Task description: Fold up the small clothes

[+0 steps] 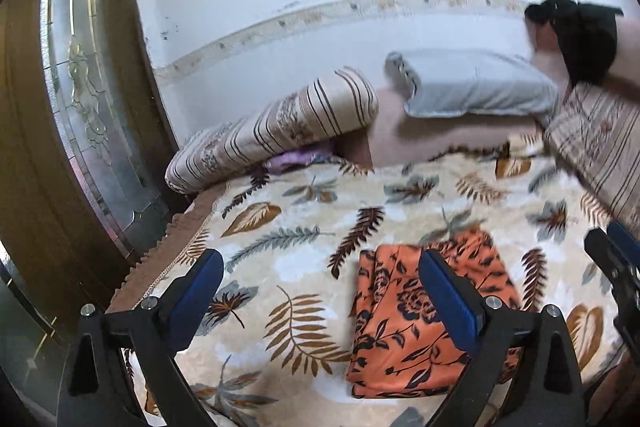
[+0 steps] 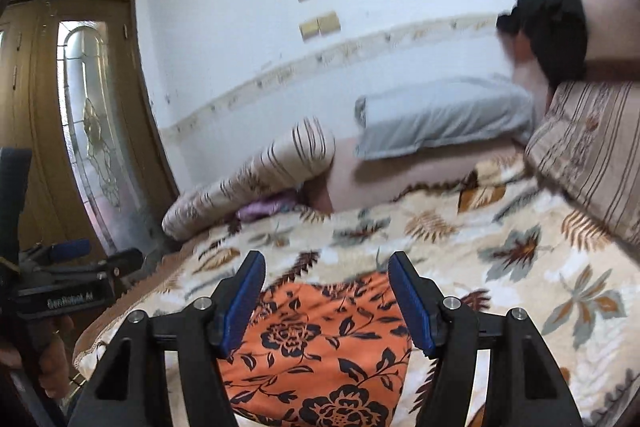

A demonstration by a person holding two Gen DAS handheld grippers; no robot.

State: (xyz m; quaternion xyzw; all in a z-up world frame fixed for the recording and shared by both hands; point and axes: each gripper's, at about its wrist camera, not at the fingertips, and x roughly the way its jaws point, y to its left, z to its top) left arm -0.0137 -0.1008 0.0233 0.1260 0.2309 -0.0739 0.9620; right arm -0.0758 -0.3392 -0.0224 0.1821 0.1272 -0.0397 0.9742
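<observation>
Big bed (image 1: 304,203) first, covered in a cream plush blanket with brown and grey leaf print, striped beige bolsters (image 1: 276,123) and a flat grey pillow (image 1: 476,87) pushed up against the white wall. Wooden door with frosted glass panel (image 1: 84,99) off to the left.

Then the task piece: small orange garment with black floral print (image 2: 320,351), lying on the blanket near the front edge, already doubled into a narrow strip by the look of it. Probably one more fold to go.

Left gripper (image 1: 320,291) hovering with blue-padded fingers (image 1: 448,291) spread wide, holding nothing, off to the garment's left side. Right gripper (image 2: 326,303) directly above the cloth, fingers also apart and empty.

For a tidy fold: pinch the near edge at both corners, lift just enough to clear, lay over evenly, avoid snagging the fluffy blanket underneath.
</observation>
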